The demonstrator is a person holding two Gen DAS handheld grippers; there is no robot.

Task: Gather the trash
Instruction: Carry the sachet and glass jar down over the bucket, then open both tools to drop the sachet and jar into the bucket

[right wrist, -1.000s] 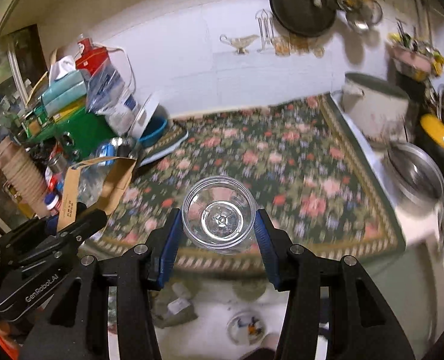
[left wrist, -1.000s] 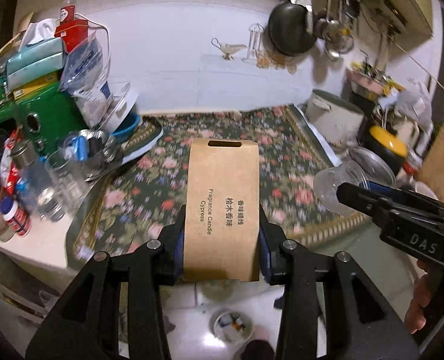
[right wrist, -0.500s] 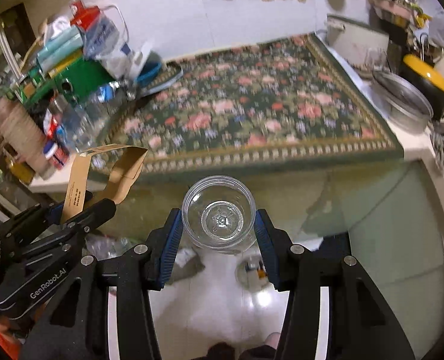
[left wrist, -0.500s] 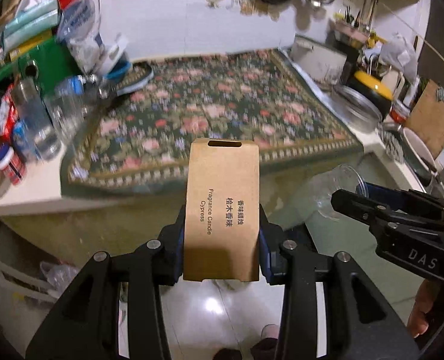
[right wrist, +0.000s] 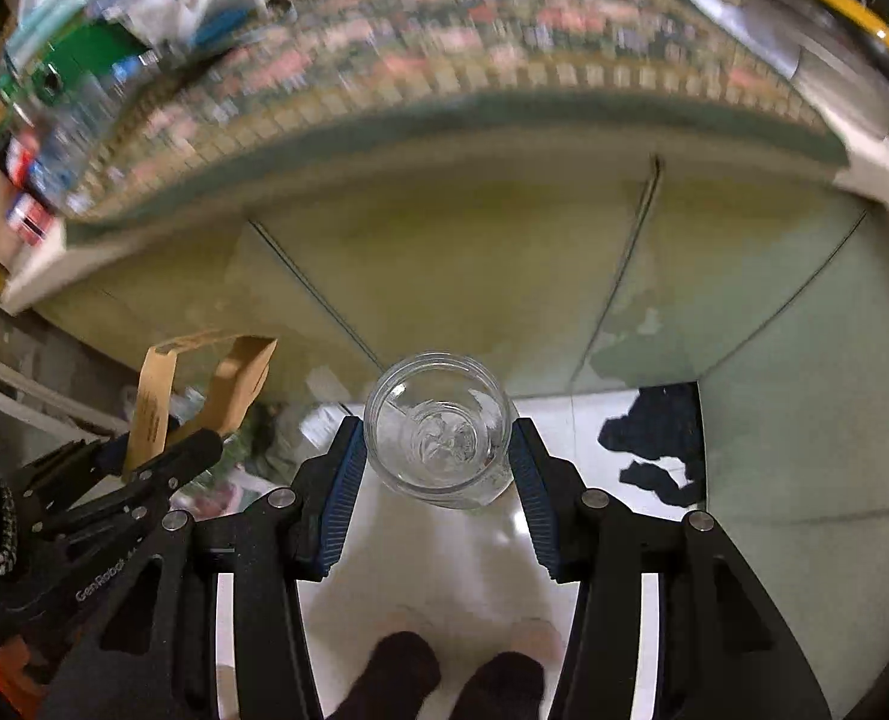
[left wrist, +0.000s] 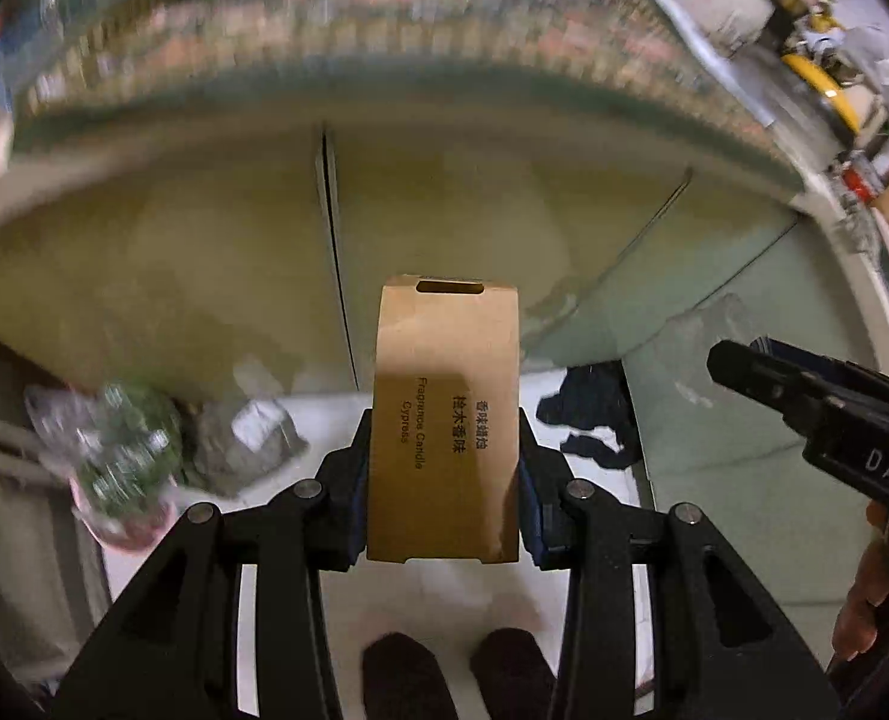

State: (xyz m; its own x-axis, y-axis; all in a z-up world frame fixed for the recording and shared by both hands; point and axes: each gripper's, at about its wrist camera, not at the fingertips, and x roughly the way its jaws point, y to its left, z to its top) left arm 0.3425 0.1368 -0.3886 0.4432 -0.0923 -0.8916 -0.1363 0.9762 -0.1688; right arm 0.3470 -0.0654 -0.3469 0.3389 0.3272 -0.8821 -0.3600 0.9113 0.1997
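My left gripper (left wrist: 444,468) is shut on a flat brown cardboard candle box (left wrist: 444,420) and holds it upright above the white floor. The box also shows in the right wrist view (right wrist: 204,384), at the left. My right gripper (right wrist: 438,462) is shut on a clear plastic jar (right wrist: 438,426), mouth toward the camera. In the left wrist view the right gripper's finger (left wrist: 804,396) shows at the right edge. Both are held below the counter edge, in front of the cabinet doors.
The counter with its floral mat (right wrist: 444,60) is above, blurred. Pale cabinet doors (left wrist: 474,210) face me. A clear bag of trash (left wrist: 120,450) lies on the floor at the left. A dark cloth (right wrist: 660,444) lies on the floor at the right. The person's feet (left wrist: 456,678) are below.
Both grippers have dropped from counter height to below the counter edge, tilting down toward the floor. Each keeps its hold on its object.
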